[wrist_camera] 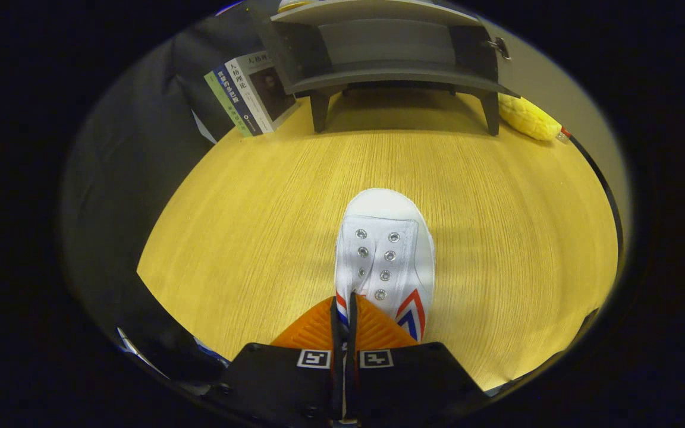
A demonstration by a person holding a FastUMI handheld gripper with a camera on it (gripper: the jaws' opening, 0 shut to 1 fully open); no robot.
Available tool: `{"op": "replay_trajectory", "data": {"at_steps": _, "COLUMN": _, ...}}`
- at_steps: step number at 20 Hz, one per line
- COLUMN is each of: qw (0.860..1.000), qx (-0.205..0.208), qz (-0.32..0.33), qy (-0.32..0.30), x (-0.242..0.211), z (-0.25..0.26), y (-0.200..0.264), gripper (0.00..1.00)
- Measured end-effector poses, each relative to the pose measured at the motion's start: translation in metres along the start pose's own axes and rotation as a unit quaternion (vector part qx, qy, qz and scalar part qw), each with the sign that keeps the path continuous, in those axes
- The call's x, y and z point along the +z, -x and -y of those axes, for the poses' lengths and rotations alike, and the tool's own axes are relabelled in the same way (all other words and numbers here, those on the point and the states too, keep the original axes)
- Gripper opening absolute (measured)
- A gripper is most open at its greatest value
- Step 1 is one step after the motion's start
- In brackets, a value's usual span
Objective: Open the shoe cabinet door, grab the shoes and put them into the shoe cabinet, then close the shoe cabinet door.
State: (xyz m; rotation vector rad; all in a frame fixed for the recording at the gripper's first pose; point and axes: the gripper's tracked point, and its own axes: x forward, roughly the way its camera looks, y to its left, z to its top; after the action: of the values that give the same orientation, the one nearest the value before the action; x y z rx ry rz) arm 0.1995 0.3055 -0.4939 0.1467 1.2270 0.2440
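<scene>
A white canvas shoe (pixel 385 249) with metal eyelets and red and blue stripes on its side points away from me over the wooden table (pixel 247 238). My gripper (pixel 344 309) is shut on the shoe, its two fingers pinching a thin edge of the shoe's collar near the heel. Beyond the shoe, at the far end of the table, stands the grey shoe cabinet (pixel 390 53) on short legs, its door swung open to the right and its inner shelf bare.
Several books (pixel 250 95) lean against the cabinet's left side. A yellow corn-like object (pixel 530 119) lies to the right of the cabinet. A dark cable runs along the table's right edge.
</scene>
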Motion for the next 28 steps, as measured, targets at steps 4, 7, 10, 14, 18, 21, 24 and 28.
{"op": "replay_trajectory", "data": {"at_steps": 4, "qw": 0.998, "qx": 0.035, "qz": 0.045, "qy": -0.029, "x": 0.026, "z": -0.008, "y": 0.022, "gripper": 0.03}}
{"op": "replay_trajectory", "data": {"at_steps": 7, "qw": 0.995, "qx": 0.056, "qz": 0.068, "qy": -0.035, "x": 0.043, "z": -0.02, "y": 0.034, "gripper": 0.03}}
{"op": "replay_trajectory", "data": {"at_steps": 10, "qw": 0.991, "qx": 0.086, "qz": 0.082, "qy": -0.065, "x": 0.059, "z": -0.031, "y": 0.051, "gripper": 0.03}}
{"op": "replay_trajectory", "data": {"at_steps": 14, "qw": 0.98, "qx": 0.125, "qz": 0.108, "qy": -0.107, "x": 0.092, "z": -0.045, "y": 0.069, "gripper": 0.03}}
{"op": "replay_trajectory", "data": {"at_steps": 18, "qw": 0.973, "qx": 0.137, "qz": 0.153, "qy": -0.108, "x": 0.137, "z": -0.049, "y": 0.097, "gripper": 0.03}}
{"op": "replay_trajectory", "data": {"at_steps": 21, "qw": 0.965, "qx": 0.148, "qz": 0.189, "qy": -0.11, "x": 0.174, "z": -0.051, "y": 0.12, "gripper": 0.03}}
{"op": "replay_trajectory", "data": {"at_steps": 24, "qw": 0.959, "qx": 0.149, "qz": 0.221, "qy": -0.098, "x": 0.214, "z": -0.054, "y": 0.136, "gripper": 0.03}}
{"op": "replay_trajectory", "data": {"at_steps": 28, "qw": 0.948, "qx": 0.153, "qz": 0.262, "qy": -0.097, "x": 0.265, "z": -0.054, "y": 0.159, "gripper": 0.03}}
